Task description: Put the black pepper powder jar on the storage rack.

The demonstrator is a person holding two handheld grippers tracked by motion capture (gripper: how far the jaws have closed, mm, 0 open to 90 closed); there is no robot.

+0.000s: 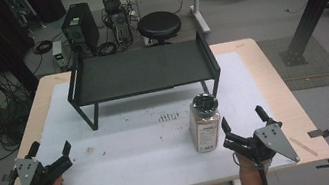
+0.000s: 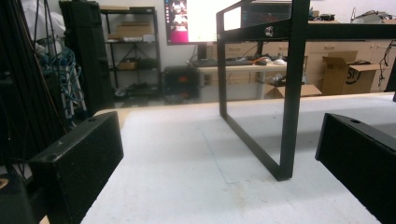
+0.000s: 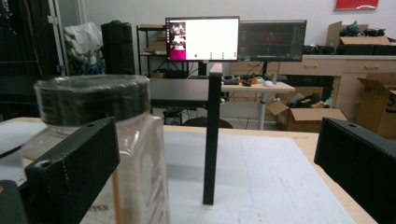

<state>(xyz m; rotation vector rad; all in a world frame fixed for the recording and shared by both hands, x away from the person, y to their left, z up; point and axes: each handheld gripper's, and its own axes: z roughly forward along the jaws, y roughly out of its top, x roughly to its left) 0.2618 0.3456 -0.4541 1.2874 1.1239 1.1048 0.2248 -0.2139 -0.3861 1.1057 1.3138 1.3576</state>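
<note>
Each hand carries a black two-jaw gripper: the left gripper (image 1: 50, 151) and the right gripper (image 1: 243, 119) both wear a grey three-cornered plate dotted with small holes (a black cable trails from each). Blocky matte jaws have screw holes.

Black metal shelf rack (image 1: 141, 71) stands on a white-topped table (image 1: 132, 153) — a round black stool (image 1: 159, 26) sits behind

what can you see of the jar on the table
The jar is clear plastic with squared sides, a round black lid and a label on its front. It stands upright on the white table mat, in front of the black shelf's right leg. The open right hand-held gripper is just beside it, apparently not touching.
</note>
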